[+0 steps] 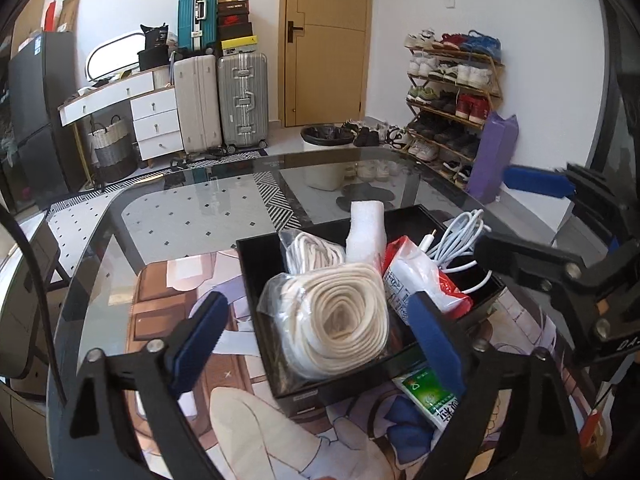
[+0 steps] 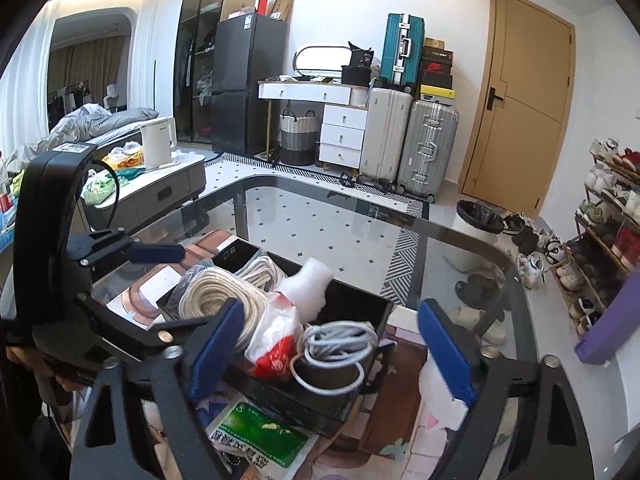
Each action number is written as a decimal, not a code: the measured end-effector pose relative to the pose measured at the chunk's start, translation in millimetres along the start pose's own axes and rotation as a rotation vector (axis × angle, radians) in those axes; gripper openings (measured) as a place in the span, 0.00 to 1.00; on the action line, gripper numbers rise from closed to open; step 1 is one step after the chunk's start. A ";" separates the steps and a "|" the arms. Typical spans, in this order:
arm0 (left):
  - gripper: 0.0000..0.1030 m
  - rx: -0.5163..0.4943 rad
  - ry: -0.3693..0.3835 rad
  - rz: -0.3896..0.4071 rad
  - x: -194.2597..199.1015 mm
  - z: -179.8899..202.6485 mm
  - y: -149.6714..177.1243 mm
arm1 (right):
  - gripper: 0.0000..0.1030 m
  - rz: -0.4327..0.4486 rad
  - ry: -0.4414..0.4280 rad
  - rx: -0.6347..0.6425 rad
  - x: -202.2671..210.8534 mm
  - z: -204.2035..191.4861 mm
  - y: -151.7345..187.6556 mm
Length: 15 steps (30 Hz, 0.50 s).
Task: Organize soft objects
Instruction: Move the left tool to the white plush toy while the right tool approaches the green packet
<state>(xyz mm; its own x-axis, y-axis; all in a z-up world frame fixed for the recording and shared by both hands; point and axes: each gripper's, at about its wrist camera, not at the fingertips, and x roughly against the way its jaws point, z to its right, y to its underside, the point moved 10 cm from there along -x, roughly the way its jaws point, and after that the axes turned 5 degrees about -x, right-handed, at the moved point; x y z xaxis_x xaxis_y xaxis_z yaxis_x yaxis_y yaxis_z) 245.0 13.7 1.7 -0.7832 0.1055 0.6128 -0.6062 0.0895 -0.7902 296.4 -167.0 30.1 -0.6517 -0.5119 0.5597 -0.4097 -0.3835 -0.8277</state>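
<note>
A black tray (image 1: pixel 256 280) (image 2: pixel 340 404) sits on the printed mat on a glass table. In it lie a bagged coil of cream rope (image 1: pixel 340 316) (image 2: pixel 212 296), a second bagged rope (image 1: pixel 312 252) (image 2: pixel 260 270), a white rolled towel (image 1: pixel 366 228) (image 2: pixel 312 286), a red-and-white packet (image 1: pixel 420 280) (image 2: pixel 276 344) and a white cable (image 1: pixel 456 240) (image 2: pixel 336 344). A green-and-white packet (image 1: pixel 432 396) (image 2: pixel 260 436) lies on the mat in front of the tray. My left gripper (image 1: pixel 316 344) is open around the big rope coil. My right gripper (image 2: pixel 332 352) is open above the cable and red packet.
The glass table's (image 1: pixel 200 208) far half is bare glass. Beyond it stand suitcases (image 1: pixel 224 100), a white drawer unit (image 1: pixel 156 120), a bin (image 1: pixel 326 140) and a shoe rack (image 1: pixel 452 100). A purple bag (image 1: pixel 492 152) leans by the rack. A low table with a kettle (image 2: pixel 158 140) stands at the left.
</note>
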 end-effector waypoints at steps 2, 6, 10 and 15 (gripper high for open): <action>1.00 0.014 0.007 0.006 4.7 -2.8 1.7 | 0.98 0.014 -0.006 -0.024 6.8 3.2 3.1; 1.00 0.024 -0.013 0.013 14.0 -9.0 7.0 | 0.99 0.007 -0.011 -0.070 13.2 8.5 13.7; 1.00 0.035 -0.021 0.016 24.5 -13.0 16.9 | 0.99 -0.014 -0.023 -0.110 15.6 10.5 32.5; 1.00 0.041 -0.039 0.015 35.1 -14.5 31.9 | 0.99 -0.052 -0.029 -0.150 14.6 9.9 57.5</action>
<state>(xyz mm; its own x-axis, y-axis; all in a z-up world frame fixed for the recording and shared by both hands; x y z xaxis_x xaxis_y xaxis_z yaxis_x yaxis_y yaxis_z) 200.1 34.6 -1.9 -0.7966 0.0677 0.6007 -0.5988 0.0479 -0.7995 269.6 -204.1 -8.9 -0.6089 -0.5174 0.6013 -0.5347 -0.2923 -0.7929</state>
